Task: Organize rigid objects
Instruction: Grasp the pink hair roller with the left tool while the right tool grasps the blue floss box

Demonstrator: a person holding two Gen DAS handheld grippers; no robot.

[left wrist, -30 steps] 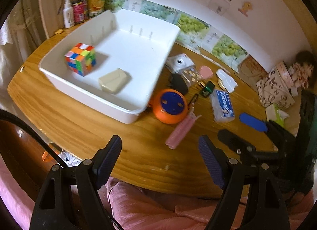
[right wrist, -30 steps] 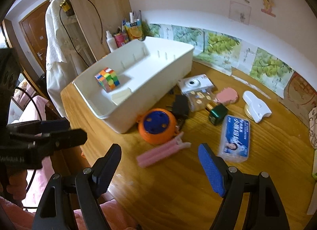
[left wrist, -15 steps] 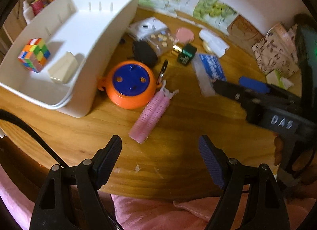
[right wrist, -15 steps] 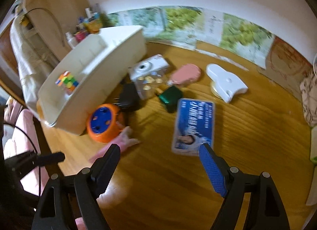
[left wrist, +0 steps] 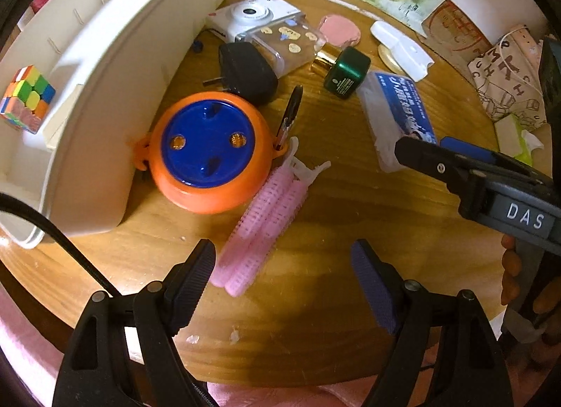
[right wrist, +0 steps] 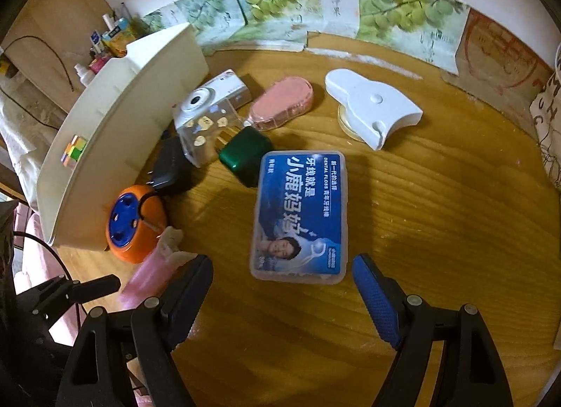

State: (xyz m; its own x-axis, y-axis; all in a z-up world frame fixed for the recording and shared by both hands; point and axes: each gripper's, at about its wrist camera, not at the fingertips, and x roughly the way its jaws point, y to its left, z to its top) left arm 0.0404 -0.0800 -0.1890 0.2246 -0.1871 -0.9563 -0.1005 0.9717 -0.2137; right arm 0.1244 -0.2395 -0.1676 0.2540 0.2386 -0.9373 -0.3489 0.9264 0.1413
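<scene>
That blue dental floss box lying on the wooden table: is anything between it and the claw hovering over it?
Nothing visible is. The right gripper hangs open above the near end of the blue dental floss box, with only bare wooden table between. The dark green bottle touches the box's far corner, outside the fingers' path.

Wooden table (right wrist: 420, 196) with white bin (left wrist: 115, 67), floss box (right wrist: 301, 210), camera (right wrist: 210, 98)

Against the bin's (left wrist: 115, 98) right wall sits the round toy (left wrist: 210, 158), with the hair roller (left wrist: 263, 217) just right of it, the adapter (left wrist: 249, 72) and camera (left wrist: 252, 16) behind, and the floss box (right wrist: 301, 217) farther right.
</scene>
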